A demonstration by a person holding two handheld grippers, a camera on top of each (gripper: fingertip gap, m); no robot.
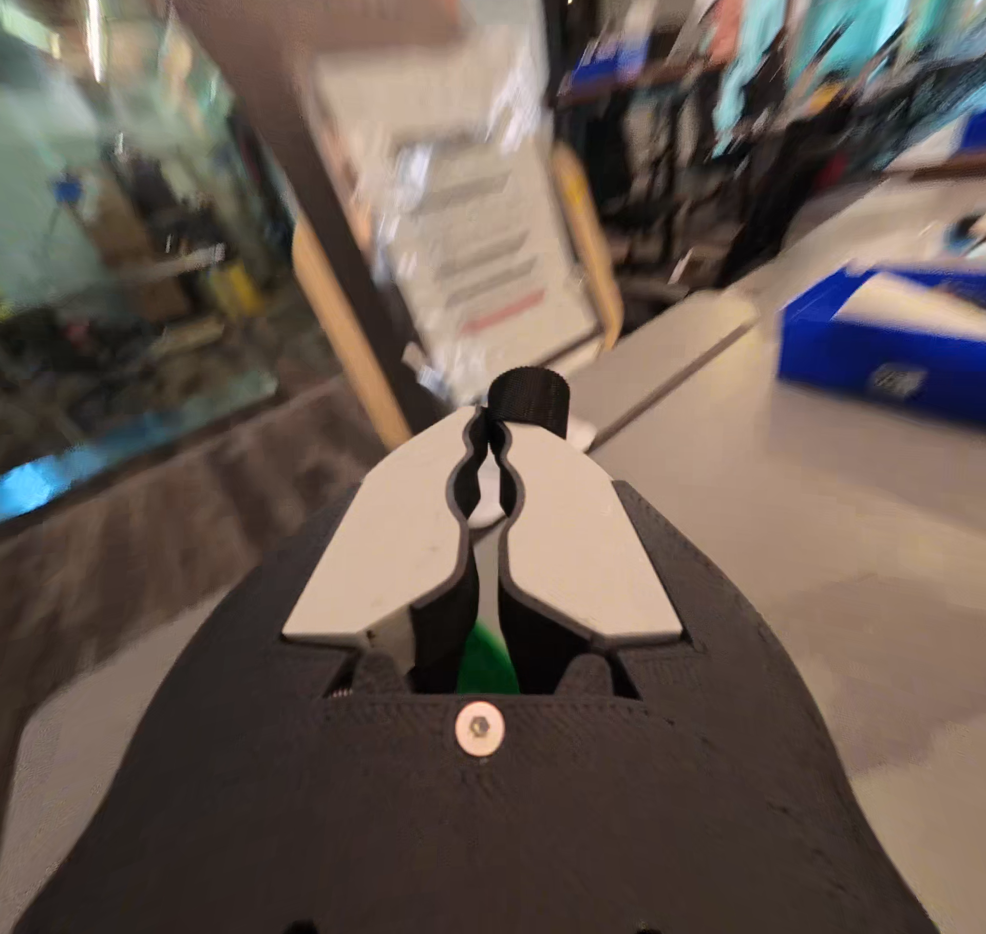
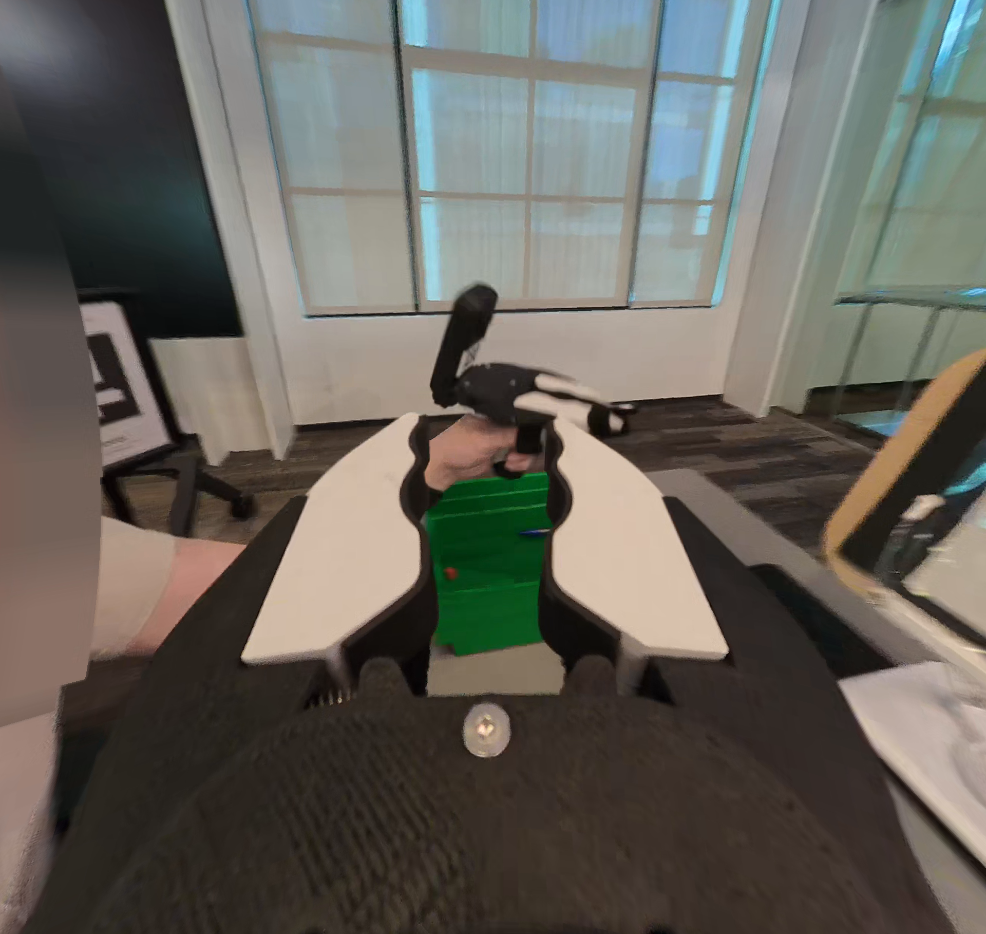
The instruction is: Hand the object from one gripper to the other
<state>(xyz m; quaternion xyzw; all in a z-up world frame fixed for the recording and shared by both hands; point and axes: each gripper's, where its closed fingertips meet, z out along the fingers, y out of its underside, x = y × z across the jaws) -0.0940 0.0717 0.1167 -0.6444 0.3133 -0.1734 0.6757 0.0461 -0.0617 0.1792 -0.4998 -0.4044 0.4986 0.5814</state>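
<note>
Left tongs (image 1: 488,428) pressed together on a black strap (image 1: 528,398) — a ribbed woven loop, pinched at its edge so the free curl stands clear, presumably for the other side to take. Right tongs (image 2: 483,446) spread and empty, facing the left unit across a green box (image 2: 488,561) on the grey surface (image 1: 747,508). Transfer not yet made. Fingers: smooth white plates, wavy black pads.

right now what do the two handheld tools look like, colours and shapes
Both match: the left tool and right tool have a black textured printed body, a silver screw, and two pale grey-white fingers with wavy black inner edges. A light sleeve shows.
</note>
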